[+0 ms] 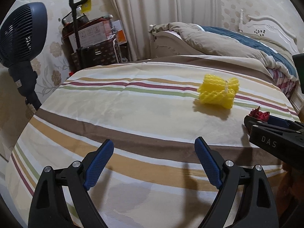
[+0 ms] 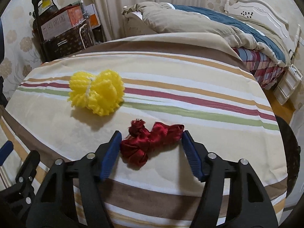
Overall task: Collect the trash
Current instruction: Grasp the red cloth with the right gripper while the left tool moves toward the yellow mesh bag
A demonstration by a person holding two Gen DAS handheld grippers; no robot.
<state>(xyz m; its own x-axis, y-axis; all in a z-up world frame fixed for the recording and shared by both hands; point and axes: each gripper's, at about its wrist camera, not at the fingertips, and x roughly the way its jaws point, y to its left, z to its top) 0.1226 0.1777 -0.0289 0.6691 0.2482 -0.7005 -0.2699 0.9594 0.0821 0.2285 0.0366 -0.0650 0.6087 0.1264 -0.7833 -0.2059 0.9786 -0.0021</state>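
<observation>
Blue fan (image 1: 22,32), rumpled bed (image 2: 218,24), curtains (image 1: 161,9).

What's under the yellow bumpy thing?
The yellow foam net bundle lies on the striped cloth, across its red and green stripes, casting a shadow toward the camera. Whatever the cloth covers is hidden. The red ribbon lies apart, between the open right gripper fingers.

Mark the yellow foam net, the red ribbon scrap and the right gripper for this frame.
yellow foam net (image 2: 96,93): right wrist view, on its tied middle.
red ribbon scrap (image 2: 150,140): right wrist view, on its crumpled centre.
right gripper (image 2: 151,152): right wrist view, midway between its open blue fingertips, over the ribbon.
</observation>
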